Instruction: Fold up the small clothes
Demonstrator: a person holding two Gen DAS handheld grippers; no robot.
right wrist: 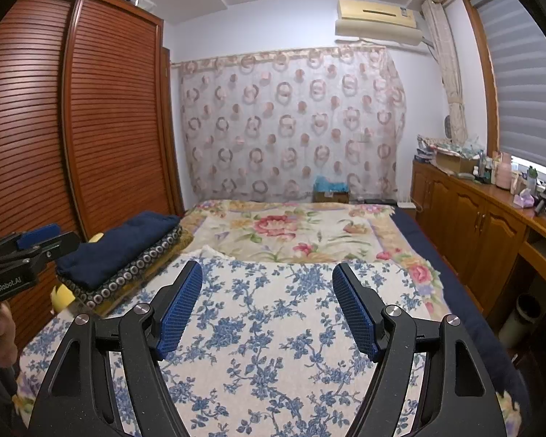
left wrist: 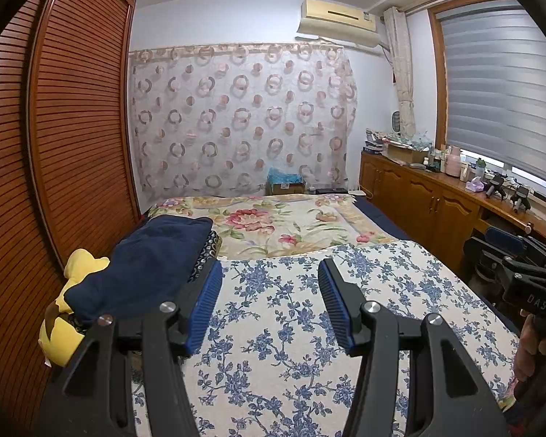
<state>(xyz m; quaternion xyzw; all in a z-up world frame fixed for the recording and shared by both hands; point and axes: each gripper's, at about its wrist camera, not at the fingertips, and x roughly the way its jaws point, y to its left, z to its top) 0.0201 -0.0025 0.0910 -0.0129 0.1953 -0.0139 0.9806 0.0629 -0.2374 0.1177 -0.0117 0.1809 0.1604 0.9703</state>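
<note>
A stack of folded clothes lies on the bed's left side: a dark navy garment [left wrist: 153, 258] on top, a black piece with ring pattern [right wrist: 127, 276] under it, and a mustard one at the bottom. It also shows in the right wrist view [right wrist: 116, 247]. My left gripper [left wrist: 269, 273] is open and empty, held above the blue-flowered cloth [left wrist: 291, 327], just right of the stack. My right gripper [right wrist: 267, 273] is open and empty above the same cloth [right wrist: 265, 327]. The right gripper also shows at the left view's right edge [left wrist: 517, 258], and the left gripper at the right view's left edge [right wrist: 25, 247].
A yellow plush toy [left wrist: 65, 302] lies beside the stack against the louvred wardrobe [left wrist: 54, 145]. A pink-flowered quilt [left wrist: 273, 222] covers the far bed. A wooden cabinet [right wrist: 484, 225] with clutter on top runs along the right wall under the window.
</note>
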